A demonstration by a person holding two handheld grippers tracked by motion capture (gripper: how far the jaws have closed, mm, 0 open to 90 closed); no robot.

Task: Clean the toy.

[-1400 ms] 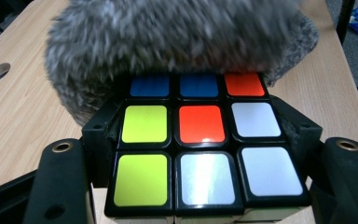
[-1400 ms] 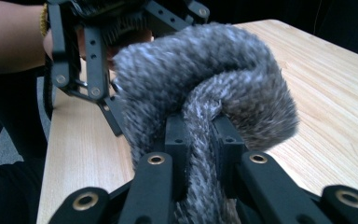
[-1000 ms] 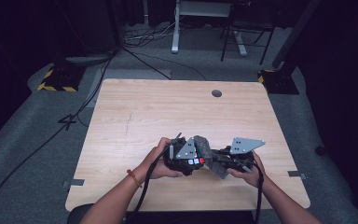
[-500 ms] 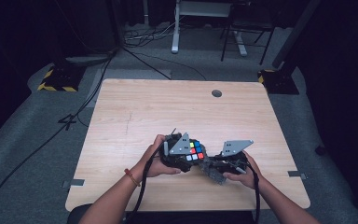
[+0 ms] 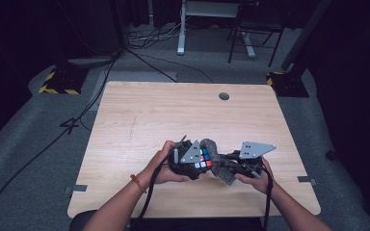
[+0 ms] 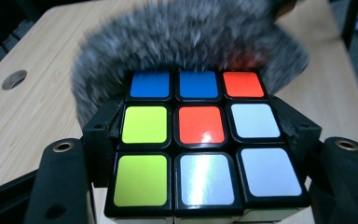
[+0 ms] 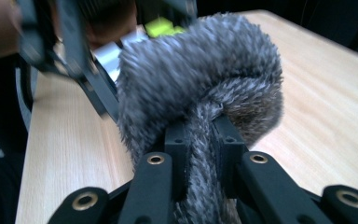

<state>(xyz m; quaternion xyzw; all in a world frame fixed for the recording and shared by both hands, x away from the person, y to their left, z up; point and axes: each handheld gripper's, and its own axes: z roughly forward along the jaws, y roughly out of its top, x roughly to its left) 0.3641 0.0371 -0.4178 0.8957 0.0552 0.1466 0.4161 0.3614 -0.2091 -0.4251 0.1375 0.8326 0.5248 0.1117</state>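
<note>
The left gripper [image 5: 192,163] now has its Rubik's cube [image 6: 200,140] clamped colours-up at the near table [image 5: 139,115] edge (it faced away a second ago), so the right gripper [image 7: 200,140], pinching grey furry cloth [image 7: 205,84], looks set to wipe it

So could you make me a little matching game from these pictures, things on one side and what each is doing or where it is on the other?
Things:
1. puzzle cube
2. grey furry cloth
3. round hole
4. grey three-cornered plate

States or places:
A. in the table top, far side
B. clamped in the right gripper
C. on top of the right gripper
D. clamped in the left gripper

Pairs: 1-D, 2-B, 3-A, 4-C
</note>
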